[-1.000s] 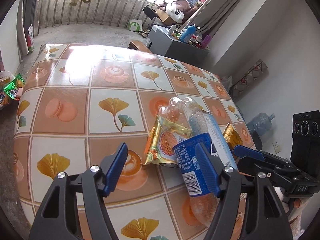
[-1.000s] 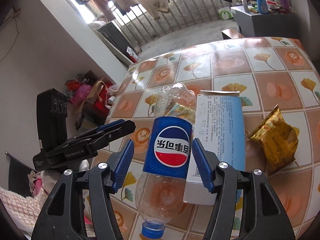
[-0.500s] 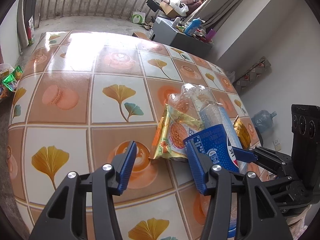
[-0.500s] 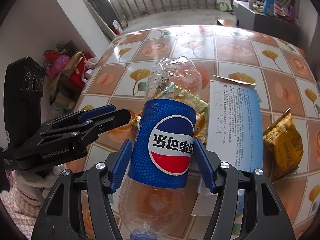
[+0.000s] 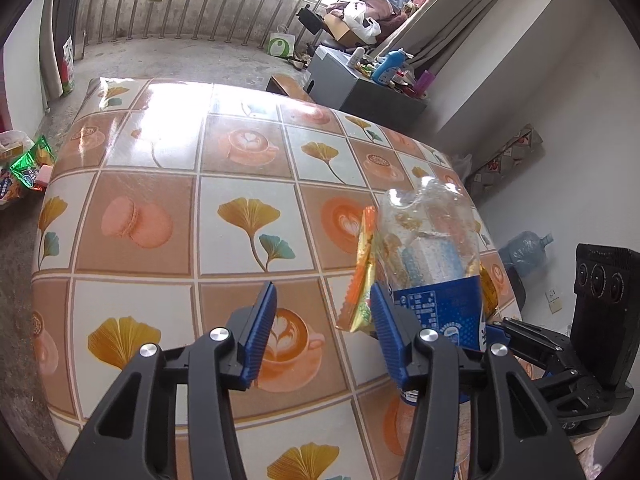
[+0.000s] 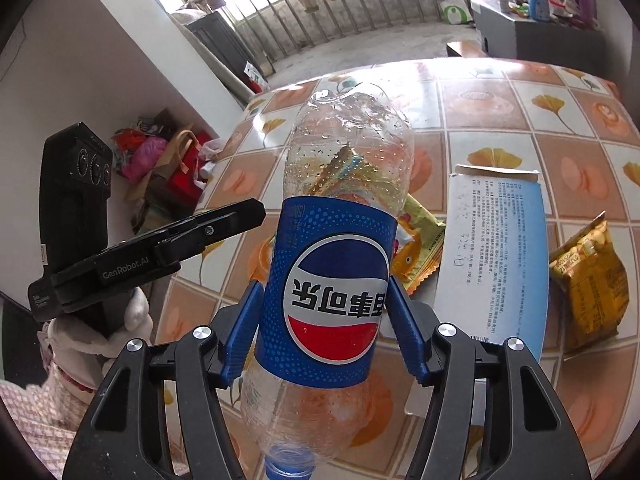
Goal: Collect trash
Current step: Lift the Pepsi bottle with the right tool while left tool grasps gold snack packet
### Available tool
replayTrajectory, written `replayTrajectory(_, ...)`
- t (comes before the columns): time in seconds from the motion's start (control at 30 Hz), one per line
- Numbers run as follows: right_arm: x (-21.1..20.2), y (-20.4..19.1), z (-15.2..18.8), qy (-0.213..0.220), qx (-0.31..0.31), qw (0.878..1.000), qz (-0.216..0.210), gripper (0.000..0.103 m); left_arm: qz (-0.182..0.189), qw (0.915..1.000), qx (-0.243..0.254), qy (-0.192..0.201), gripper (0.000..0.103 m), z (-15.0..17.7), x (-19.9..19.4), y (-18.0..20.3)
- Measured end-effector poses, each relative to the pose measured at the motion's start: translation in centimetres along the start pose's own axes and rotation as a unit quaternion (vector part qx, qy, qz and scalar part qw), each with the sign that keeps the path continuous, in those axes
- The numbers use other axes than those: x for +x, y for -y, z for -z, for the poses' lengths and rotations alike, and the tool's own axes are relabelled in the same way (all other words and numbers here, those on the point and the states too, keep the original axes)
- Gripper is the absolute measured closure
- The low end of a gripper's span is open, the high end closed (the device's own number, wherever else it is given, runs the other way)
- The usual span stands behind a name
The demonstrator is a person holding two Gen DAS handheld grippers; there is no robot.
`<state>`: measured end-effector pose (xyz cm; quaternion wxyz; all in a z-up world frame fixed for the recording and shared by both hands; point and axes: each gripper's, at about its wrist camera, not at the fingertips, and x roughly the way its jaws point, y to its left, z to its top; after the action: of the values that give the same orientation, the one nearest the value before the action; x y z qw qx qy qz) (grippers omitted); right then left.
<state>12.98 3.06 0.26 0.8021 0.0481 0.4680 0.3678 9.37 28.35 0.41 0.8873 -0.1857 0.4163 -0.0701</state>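
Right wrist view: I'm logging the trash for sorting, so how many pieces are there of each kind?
Clear plastic Pepsi bottle: 1
Crinkled snack wrappers, orange-yellow and golden-yellow: 2
Flat white-and-blue cardboard box: 1
Total: 4

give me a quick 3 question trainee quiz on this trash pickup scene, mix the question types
1. True or false: the right gripper is clamped on the bottle.
2. Which lies between the snack wrapper and the yellow packet in the right wrist view? A) a cup B) the white and blue box C) a spoon
3. Fill in: nothing but tablecloth shows between the pads of the ____ gripper.

Key: 1 true; 2 B; 3 left
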Motion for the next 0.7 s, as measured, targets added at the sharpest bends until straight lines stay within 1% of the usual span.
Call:
replayTrajectory(0.2,-4.3,1.8,0.4,0.044,0.038,0.996,-0.073,0.045,0.005,0.9996,0.009,0.026,0.056,-1.4,-1.9,1.5)
replayTrajectory(0.3,-6.7,2.9,0.9,0.068,0.052,0.992,-0.09,0.045,0.012,0.9993,0.019,0.031,0.056,-1.6,-2.2,3.1)
replayTrajectory(0.47,-10.6,5.4,1.9,0.111,0.08,0.986,-0.09,0.045,0.031,0.9979,0.05,0.028,0.056,-1.7,-2.1,6.4)
replayTrajectory(0.6,-13.5,8.1,3.1,0.142,0.107,0.982,-0.063,0.045,0.049,0.9954,0.08,0.022,0.056,-1.9,-1.4,9.6)
replayTrajectory(0.7,-15.0,10.3,4.1,0.154,0.13,0.979,-0.038,0.045,0.062,0.9926,0.103,0.017,0.056,-2.1,-0.5,12.1)
